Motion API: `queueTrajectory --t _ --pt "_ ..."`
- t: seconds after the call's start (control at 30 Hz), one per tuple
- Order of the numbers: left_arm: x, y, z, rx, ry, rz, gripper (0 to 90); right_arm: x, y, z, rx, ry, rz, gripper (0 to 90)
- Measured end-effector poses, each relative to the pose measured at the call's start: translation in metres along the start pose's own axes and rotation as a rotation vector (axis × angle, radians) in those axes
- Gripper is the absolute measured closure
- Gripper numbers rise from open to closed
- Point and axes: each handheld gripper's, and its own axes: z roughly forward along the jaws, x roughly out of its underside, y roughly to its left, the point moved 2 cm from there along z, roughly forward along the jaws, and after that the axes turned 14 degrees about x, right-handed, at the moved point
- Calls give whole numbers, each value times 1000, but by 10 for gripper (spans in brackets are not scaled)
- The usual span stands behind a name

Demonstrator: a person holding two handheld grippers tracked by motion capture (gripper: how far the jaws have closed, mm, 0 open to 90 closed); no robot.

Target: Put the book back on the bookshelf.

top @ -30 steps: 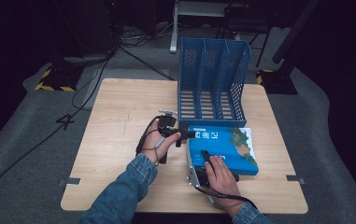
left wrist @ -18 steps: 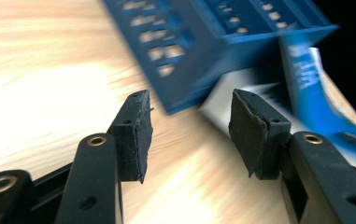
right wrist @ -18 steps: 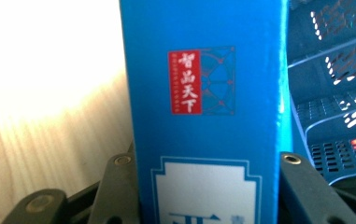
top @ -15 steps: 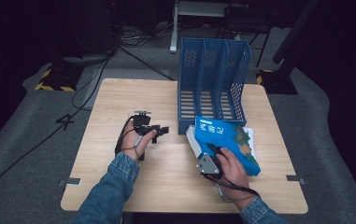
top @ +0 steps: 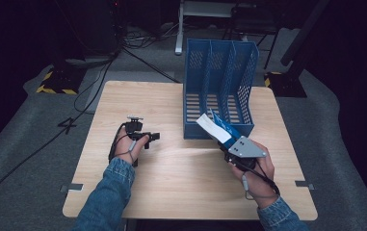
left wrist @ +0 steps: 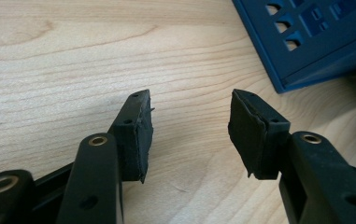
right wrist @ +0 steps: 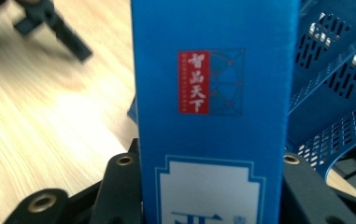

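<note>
Box now lifted off table.

A pale wooden table stood on grey carpet. A blue file rack stood upright near its far edge.

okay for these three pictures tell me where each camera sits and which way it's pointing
High view: above the person's side, looking forward and down at the table, file rack, both forearms.
Left gripper view: on the left gripper, looking along its parted fingers at bare wood.
Right gripper view: on the right gripper, facing the blue box it clamps.
Shared: all three show the rack.
</note>
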Motion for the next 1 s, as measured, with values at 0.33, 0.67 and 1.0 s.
queueTrajectory --t 0.33,0.67,1.0 --pt "-1 7 -2 -112 5 79 497 -13 -26 -15 -32 -68 221 618" --pt "0 14 -6 -298 46 251 459 -21 -41 -17 -75 -81 378 618" --pt "1 17 -4 -313 34 296 427 -17 -47 -18 -124 -202 472 619"
